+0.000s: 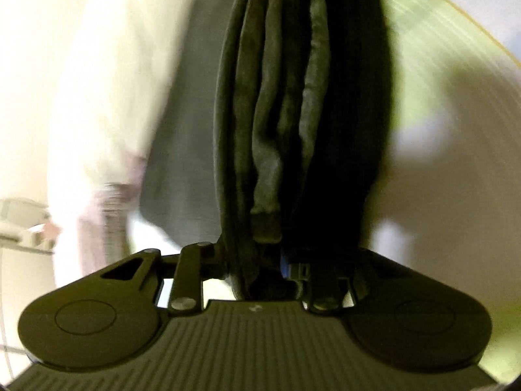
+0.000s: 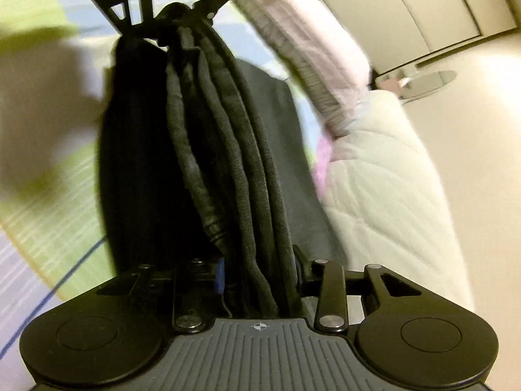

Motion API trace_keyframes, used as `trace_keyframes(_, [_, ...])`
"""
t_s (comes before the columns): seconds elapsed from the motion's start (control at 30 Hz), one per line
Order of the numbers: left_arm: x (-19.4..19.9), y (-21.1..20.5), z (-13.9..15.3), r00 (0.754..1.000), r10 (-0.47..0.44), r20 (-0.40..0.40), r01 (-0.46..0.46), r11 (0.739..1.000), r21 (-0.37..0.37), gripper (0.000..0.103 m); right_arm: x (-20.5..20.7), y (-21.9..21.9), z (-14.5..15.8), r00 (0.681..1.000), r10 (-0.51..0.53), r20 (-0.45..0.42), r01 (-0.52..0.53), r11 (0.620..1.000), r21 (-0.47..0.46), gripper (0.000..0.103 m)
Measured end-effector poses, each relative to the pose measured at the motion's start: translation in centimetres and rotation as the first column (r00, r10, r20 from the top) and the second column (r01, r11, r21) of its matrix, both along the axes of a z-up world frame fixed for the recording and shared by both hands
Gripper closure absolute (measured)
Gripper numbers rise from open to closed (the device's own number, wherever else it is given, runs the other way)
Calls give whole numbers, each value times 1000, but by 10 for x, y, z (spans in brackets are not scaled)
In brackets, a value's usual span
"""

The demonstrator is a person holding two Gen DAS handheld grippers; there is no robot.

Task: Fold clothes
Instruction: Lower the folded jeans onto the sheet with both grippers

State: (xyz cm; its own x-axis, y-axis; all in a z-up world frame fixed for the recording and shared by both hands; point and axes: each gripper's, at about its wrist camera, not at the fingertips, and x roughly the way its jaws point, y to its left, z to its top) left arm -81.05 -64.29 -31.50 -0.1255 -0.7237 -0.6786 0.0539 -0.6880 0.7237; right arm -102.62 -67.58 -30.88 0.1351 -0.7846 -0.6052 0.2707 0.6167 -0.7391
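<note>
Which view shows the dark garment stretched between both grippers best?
The right wrist view: the dark garment runs in bunched folds from the right gripper to the left gripper, both shut on it. The left wrist view shows only the left gripper's end of it.

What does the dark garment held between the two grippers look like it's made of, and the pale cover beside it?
Dark garment: likely a soft knit such as fleece or jersey; matte, slightly fuzzy folds and a ribbed cuff.
Pale cover: looks like padded quilted fabric, with stitched diagonal lines and a puffy surface. Motion blur leaves both uncertain.
</note>
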Motion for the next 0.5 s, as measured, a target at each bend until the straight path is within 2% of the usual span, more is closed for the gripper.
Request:
trace_keyframes(0.03, [1, 5, -5, 1000, -10, 15, 11, 1000, -4, 79, 2, 0, -10, 1000, 6, -20, -6, 1000, 28, 66])
trace_keyframes(0.1, [2, 13, -6, 1000, -11, 26, 12, 1000, -26, 76, 6, 10, -23, 999, 9, -50, -8, 1000, 10, 63])
trace_keyframes(0.13, [3, 14, -2, 1000, -7, 26, 8, 1000, -22, 75, 8, 9, -20, 998, -12, -56, 13, 1000, 16, 59])
trace_keyframes(0.23, [16, 19, 16, 1000, 19, 16, -19, 1000, 22, 66, 16, 7, -8, 995, -81, -63, 85, 995, 50, 57])
trace_keyframes(0.37, [50, 35, 44, 991, 125, -43, -119, 985, 127, 64, 16, 11, 21, 978, -206, -13, 206, 967, 150, 56])
trace_keyframes(0.43, [67, 34, 62, 959, 257, -119, -230, 951, 205, 67, 14, 16, 41, 959, -281, 43, 264, 936, 235, 56])
trace_keyframes(0.5, [81, 28, 84, 899, 384, -212, -330, 911, 248, 74, 12, 14, 67, 925, -353, 143, 293, 900, 323, 56])
